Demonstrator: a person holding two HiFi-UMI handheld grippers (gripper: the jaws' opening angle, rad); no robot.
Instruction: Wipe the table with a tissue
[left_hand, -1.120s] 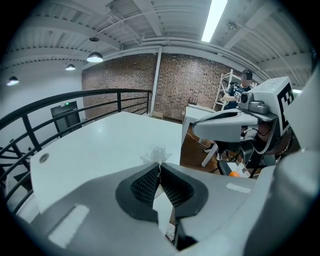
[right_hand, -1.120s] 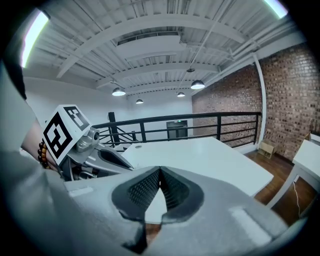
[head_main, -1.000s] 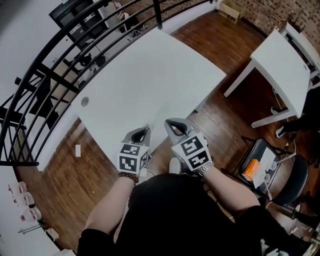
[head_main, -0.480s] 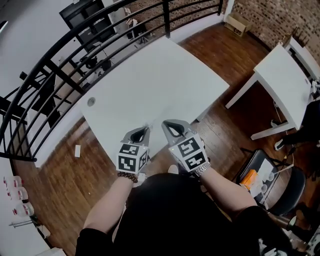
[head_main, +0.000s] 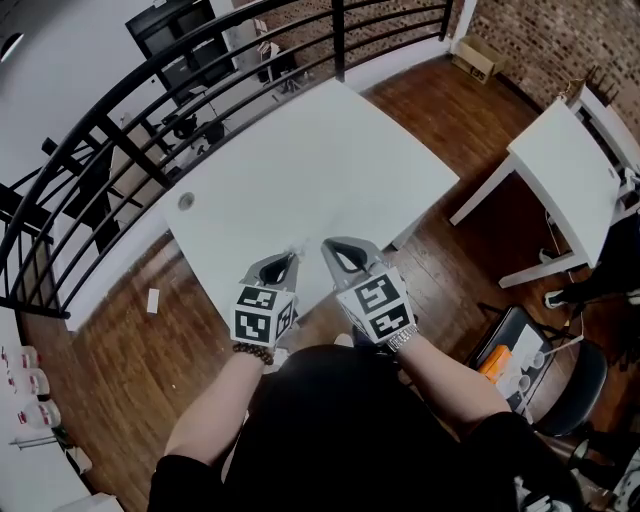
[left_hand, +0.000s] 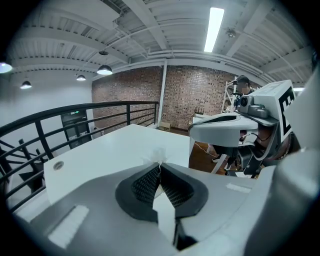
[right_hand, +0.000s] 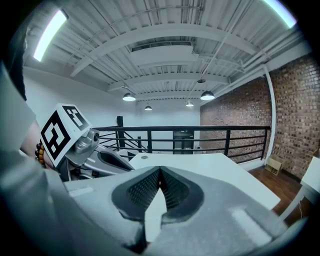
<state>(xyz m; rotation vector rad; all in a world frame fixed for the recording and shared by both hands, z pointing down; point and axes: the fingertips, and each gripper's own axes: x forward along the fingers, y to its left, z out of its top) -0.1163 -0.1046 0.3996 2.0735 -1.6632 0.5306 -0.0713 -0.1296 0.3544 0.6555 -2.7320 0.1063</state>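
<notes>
While both tongs hang over the near edge of the white table (head_main: 320, 170), the left gripper (head_main: 287, 259) has its jaws pinched on a small white tissue (head_main: 298, 246), which pokes out just past its tips. The right gripper (head_main: 336, 246) is just beside it, jaws pressed together with nothing between them.

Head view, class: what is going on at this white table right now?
A person is at the near edge of the white table, a gripper in each hand. The left gripper is shut on a small wisp of tissue. The right gripper is shut and empty beside it.
</notes>
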